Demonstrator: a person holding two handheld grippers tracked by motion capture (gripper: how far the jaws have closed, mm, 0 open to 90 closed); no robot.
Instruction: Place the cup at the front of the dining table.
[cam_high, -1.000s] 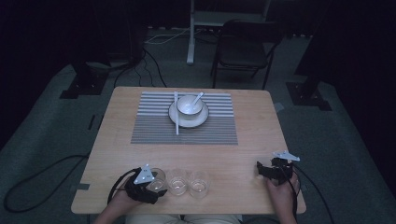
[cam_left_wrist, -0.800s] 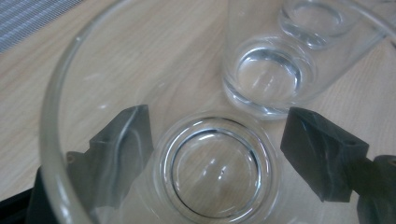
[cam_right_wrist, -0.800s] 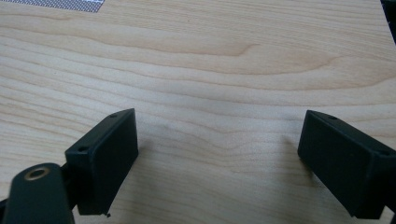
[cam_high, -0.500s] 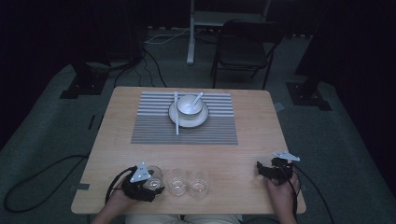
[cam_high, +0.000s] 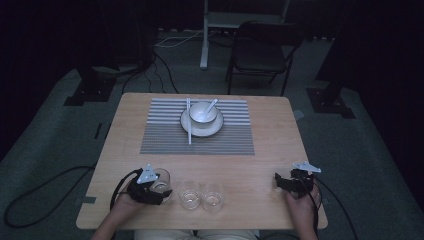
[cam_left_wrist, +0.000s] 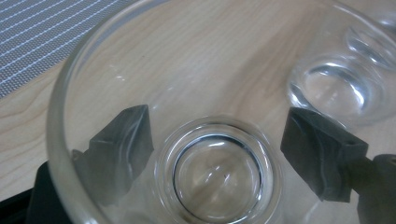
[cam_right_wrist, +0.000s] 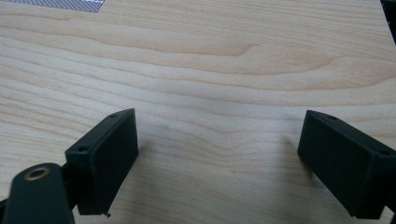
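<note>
The left hand-held gripper (cam_high: 159, 189) is clamped on a small clear drinking glass (cam_high: 161, 181) at the near left of the light wooden worktop (cam_high: 270, 145). In the left gripper view one black jaw shows through the glass wall and the other sits outside it, so the grip is on the wall of the clear drinking glass (cam_left_wrist: 205, 154). The glass stands upright, mouth up, its long axis vertical; that view looks down onto its thick round base. Just beside it on the person's right stand two more clear glasses (cam_high: 202, 196), side by side in a row along the near edge, also upright.

The right hand-held gripper (cam_high: 281, 182) rests at the near right of the worktop, well apart from the glasses, jaws spread wide over bare wood (cam_right_wrist: 219, 140).

Farther back, a grey striped placemat (cam_high: 165, 140) carries a white plate (cam_high: 198, 131) with a white bowl (cam_high: 202, 113) and a spoon in it, and a white chopstick-like stick (cam_high: 189, 120) lies along the plate's left side.

No writing or label can be read on anything.
</note>
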